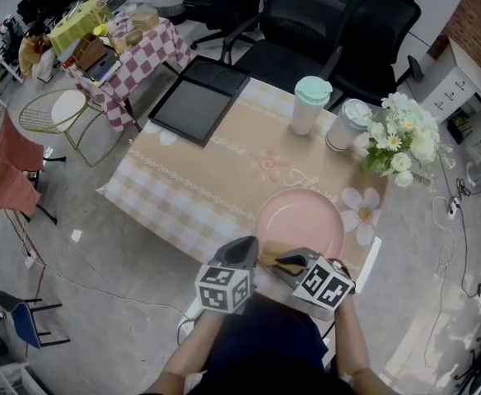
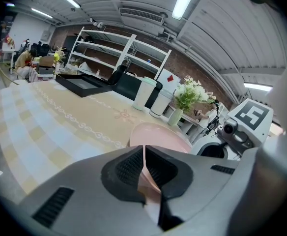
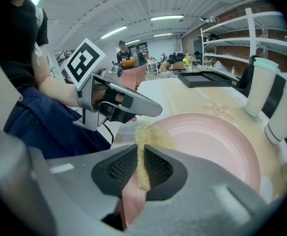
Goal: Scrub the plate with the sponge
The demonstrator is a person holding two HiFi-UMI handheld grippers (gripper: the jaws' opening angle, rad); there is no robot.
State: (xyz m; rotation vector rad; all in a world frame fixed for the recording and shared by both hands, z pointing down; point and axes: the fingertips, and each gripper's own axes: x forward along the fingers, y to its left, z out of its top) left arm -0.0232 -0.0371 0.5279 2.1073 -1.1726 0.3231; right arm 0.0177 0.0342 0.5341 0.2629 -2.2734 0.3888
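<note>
While the plate (image 1: pixel 306 220) is lying flat on the desk (image 1: pixel 216 179) close to its near edge, the two grippers are meeting at the plate's near rim. The left gripper (image 2: pixel 144 154) is pinching that rim: its fingers are clenched on the thin pink edge, which is running between their ribbed inner faces. The right gripper (image 3: pixel 140 156) is grasping the sponge (image 3: pixel 151 134). Its fingers are pressed together on the sponge, so that the coarse yellow end is sticking out beyond the tips. That end is lying over the plate's rim, just beside the left gripper's fingers. In the head view the sponge is showing as a yellow patch between the two grippers, at the plate's lower left edge. Farther back on the desk, well apart from the plate, a black tray (image 1: pixel 198 99) is lying at the left. A cup (image 1: pixel 308 105) with a mint lid and a pale tumbler (image 1: pixel 345 126) are standing upright near each other. White flowers (image 1: pixel 401 138) are standing at the right edge. Black chairs (image 1: pixel 306 23) are standing behind the desk.
</note>
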